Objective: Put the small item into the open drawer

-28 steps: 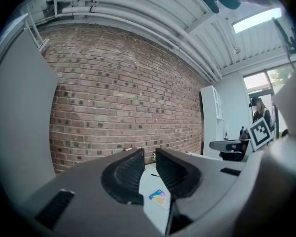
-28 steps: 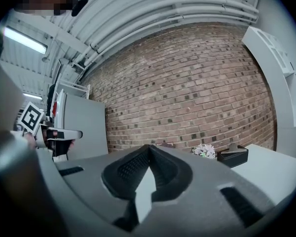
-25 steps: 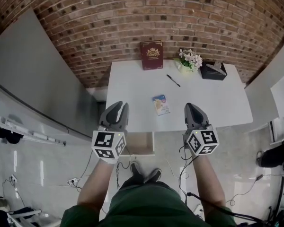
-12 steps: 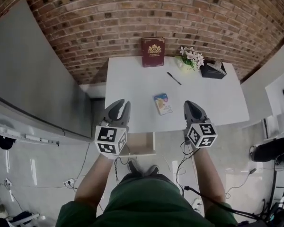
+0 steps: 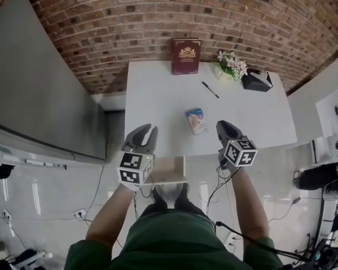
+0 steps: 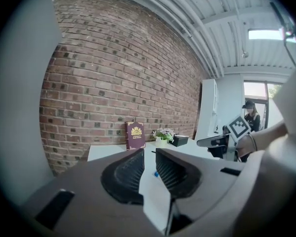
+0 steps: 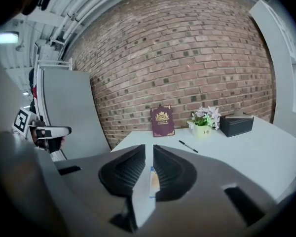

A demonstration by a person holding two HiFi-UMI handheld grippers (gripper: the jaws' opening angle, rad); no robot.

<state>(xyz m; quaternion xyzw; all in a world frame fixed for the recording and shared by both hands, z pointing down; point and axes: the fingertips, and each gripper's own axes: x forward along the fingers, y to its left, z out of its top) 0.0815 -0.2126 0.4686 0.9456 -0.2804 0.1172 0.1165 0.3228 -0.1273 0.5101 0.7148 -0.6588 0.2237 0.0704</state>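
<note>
Jaws, right gripper [image 5: 224, 126]: opening, only a narrow slit so far, pads on nothing; the card shows through the slit but lies on the table beyond.
Jaws, left gripper [image 5: 147, 129]: apart, nothing between them; bare tabletop shows through the gap.
Gripper placement: both at the near edge of the table [image 5: 158, 103], left one toward the near left corner, right one right of centre.
Card [image 5: 196, 121]: flat on the table, printed face up, close to the near edge, just beyond and left of the right gripper, not touching it.
Card axis: long side runs from the person toward the wall, far end leaning slightly left.
Drawer [image 5: 169, 167]: pulled out under the near table edge, between the two grippers, just beside the left one; wooden inside.
Between card and drawer: only the strip of tabletop and the table's edge.
Pen [image 5: 209, 89]: farther up the table than the card, lying diagonally, apart from it.
Far edge: dark red book [image 5: 185, 55] standing against the brick wall [image 5: 158, 16], flower pot [image 5: 232, 68] to its right, black box [image 5: 256, 80] beside the pot; all well apart from the card.
Left of table: grey panel [image 5: 45, 94].
Floor: cables [image 5: 217, 187] below the right gripper.
Background: a person [image 6: 250, 115] by the window in the left gripper view.
</note>
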